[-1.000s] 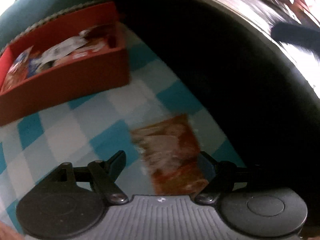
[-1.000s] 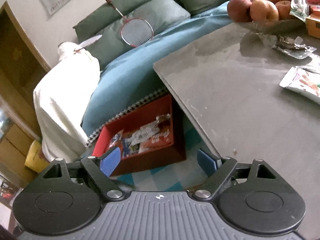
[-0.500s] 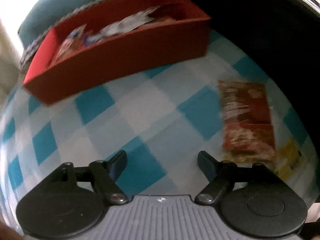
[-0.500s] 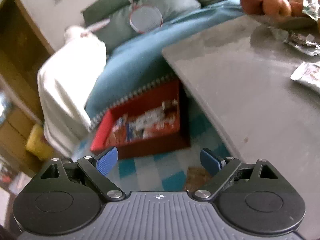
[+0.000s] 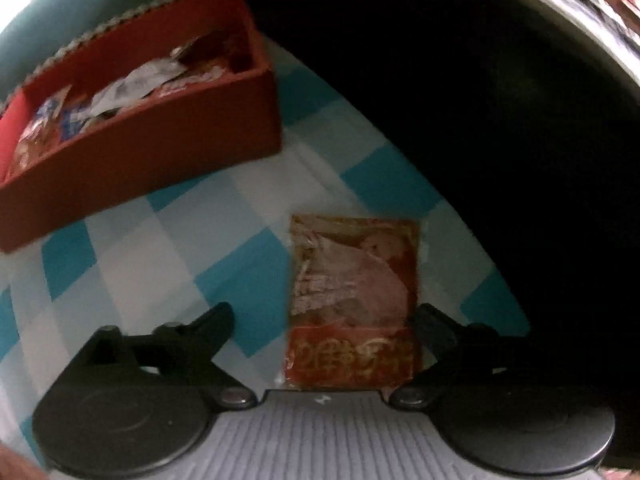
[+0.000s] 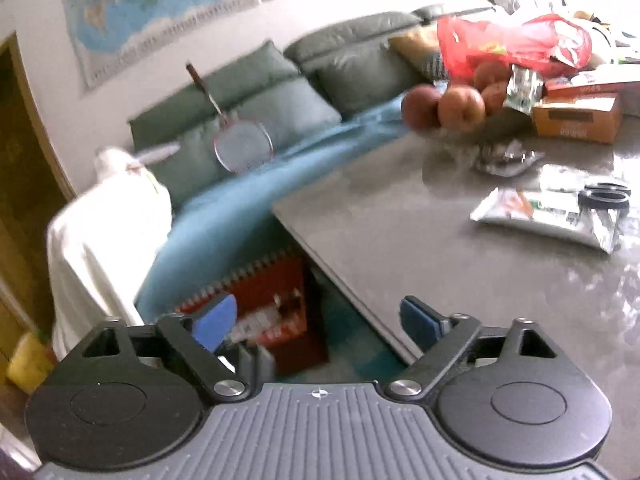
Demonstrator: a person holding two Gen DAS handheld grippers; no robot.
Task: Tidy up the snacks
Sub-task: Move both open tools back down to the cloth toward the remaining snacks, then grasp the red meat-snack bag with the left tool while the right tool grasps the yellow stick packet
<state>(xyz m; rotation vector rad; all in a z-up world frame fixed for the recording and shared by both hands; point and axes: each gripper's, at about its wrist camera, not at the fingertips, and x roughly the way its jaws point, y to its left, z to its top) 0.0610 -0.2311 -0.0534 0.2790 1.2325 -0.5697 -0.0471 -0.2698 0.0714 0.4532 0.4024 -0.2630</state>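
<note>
i'm partway: red box (image 5: 132,148) on the checked floor mat is holding several packets. left claw (image 5: 322,316) is opening over a red snack packet (image 5: 352,300), unpinched. right claw (image 6: 316,320) is opening, empty; more snacks waiting on the counter (image 6: 400,240).

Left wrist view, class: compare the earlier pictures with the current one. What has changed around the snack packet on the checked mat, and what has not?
The left gripper has swung back over the orange snack packet, which now lies between its opening jaws, not gripped. The packet lies flat on the checked mat, as before. The red box stays put, still holding snacks.
</note>
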